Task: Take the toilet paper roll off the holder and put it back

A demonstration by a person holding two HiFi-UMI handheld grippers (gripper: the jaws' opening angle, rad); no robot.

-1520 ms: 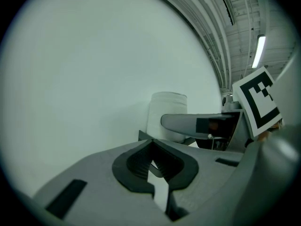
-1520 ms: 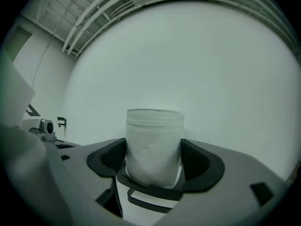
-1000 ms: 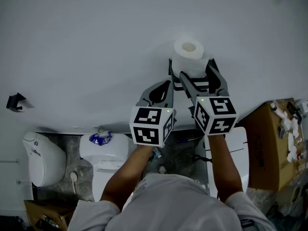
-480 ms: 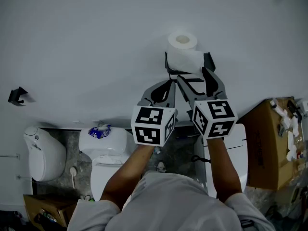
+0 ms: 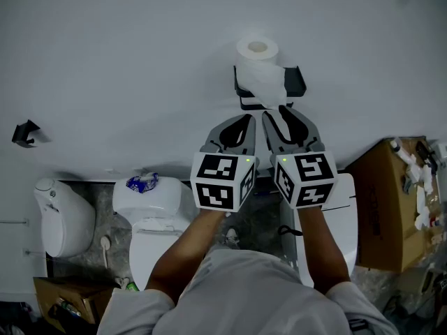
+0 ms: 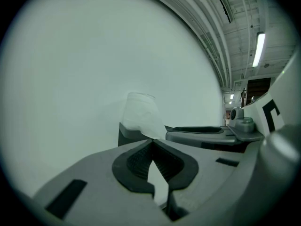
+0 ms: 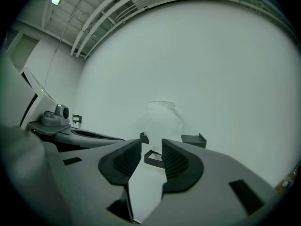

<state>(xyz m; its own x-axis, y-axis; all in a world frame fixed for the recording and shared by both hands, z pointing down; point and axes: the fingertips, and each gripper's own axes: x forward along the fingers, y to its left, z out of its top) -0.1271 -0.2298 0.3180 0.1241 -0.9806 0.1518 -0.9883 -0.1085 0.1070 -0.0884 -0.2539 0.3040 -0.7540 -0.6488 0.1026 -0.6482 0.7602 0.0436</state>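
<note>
We are watching the soft white cylindrical roll point(image 5: 257, 61) standing upright on the angular black holder point(image 5: 297, 82). Our right gripper point(image 5: 279, 112) has just been closing its ribbed jaws, now slightly apart and empty; our left gripper point(image 5: 246, 121) is keeping its jaws touching.

- The white toilet paper roll point(image 5: 257, 56) stands on end in its holder, hollow core facing up, with a loose sheet drooping down its front.
- The dark tray-shaped holder point(image 5: 296, 82) is fixed to the pale wall and cradles the roll's lower end.
</note>
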